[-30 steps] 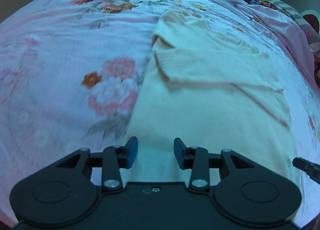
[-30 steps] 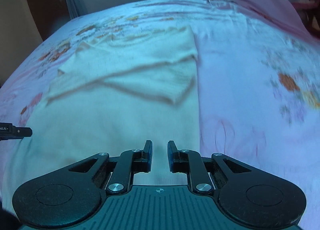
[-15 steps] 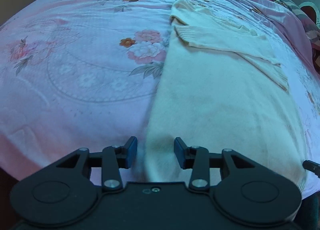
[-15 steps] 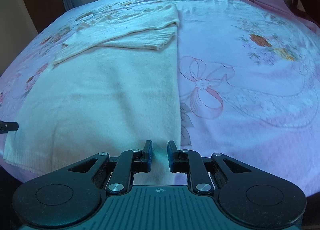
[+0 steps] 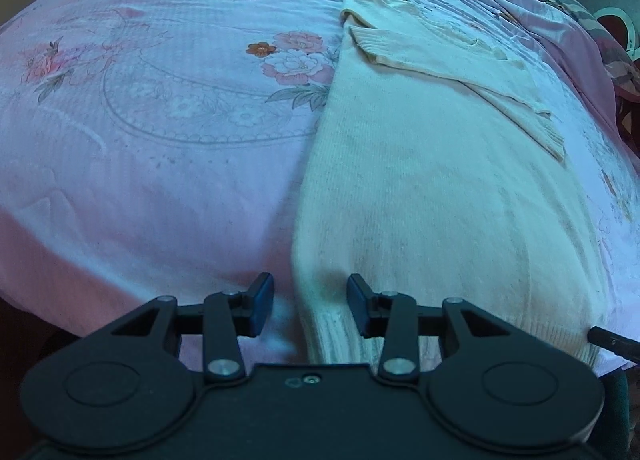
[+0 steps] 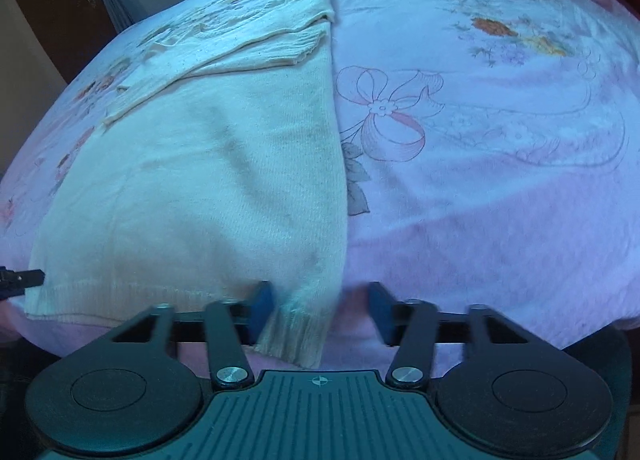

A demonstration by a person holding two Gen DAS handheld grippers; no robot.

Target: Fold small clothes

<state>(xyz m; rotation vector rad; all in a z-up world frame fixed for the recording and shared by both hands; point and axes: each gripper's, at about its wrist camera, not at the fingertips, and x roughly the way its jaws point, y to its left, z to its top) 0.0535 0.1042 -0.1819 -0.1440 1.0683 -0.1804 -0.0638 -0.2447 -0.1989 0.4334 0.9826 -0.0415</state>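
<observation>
A cream knit sweater (image 5: 432,180) lies flat on the bed with both sleeves folded across its chest; it also shows in the right wrist view (image 6: 208,172). My left gripper (image 5: 310,306) is open at the sweater's near left hem corner, with the ribbed hem edge between its jaws. My right gripper (image 6: 322,314) is open wide at the near right hem corner, and the ribbed corner (image 6: 298,334) lies between its jaws. Neither gripper holds the cloth.
The bed is covered with a pink floral sheet (image 5: 160,120), seen in the right wrist view too (image 6: 500,180). A pink blanket and pillows (image 5: 568,40) are bunched at the far end. The bed's near edge drops off just below both grippers.
Both grippers have drawn back along the sweater to its near hem. The right gripper's jaws have opened wide from nearly closed. The left gripper stays open.
</observation>
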